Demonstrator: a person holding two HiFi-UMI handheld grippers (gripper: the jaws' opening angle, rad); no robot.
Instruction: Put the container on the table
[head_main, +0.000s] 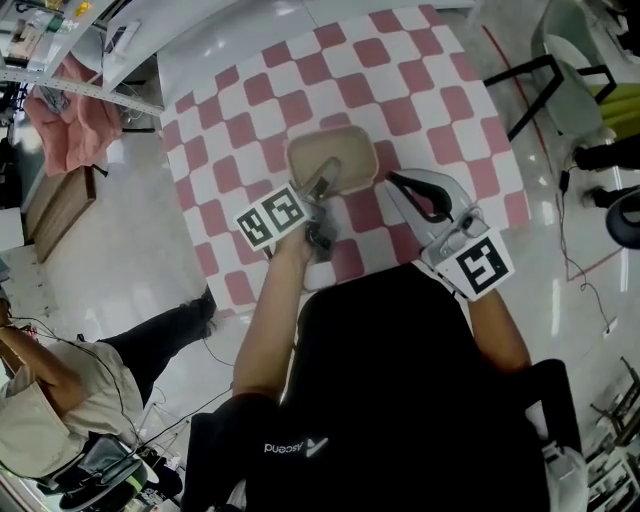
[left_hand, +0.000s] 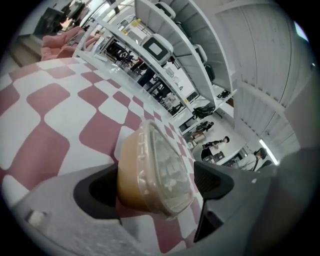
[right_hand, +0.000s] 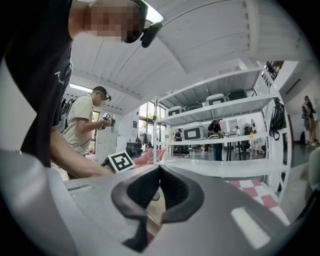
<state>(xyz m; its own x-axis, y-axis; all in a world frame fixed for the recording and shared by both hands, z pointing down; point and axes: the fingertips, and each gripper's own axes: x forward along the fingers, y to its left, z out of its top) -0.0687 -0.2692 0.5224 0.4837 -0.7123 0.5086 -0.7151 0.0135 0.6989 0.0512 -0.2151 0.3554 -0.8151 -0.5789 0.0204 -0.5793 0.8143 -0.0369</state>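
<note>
Your head camera looks steeply down from well above the checkered table (head_main: 420, 90). Your left gripper view sits close behind its fingers (left_hand: 215, 182), facing the lidded container (left_hand: 150, 170) between them, which the head view also shows. Your right gripper view faces level past its fingertips (right_hand: 175, 195) toward shelving (right_hand: 220, 107).

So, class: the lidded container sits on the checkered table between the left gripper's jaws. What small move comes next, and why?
Probably draw the left gripper straight back, away from the lidded container. Its jaws stand apart, with a gap beside the lid, and the container rests on the checkered table, so placing looks done. A straight retreat shouldn't nudge it.
</note>
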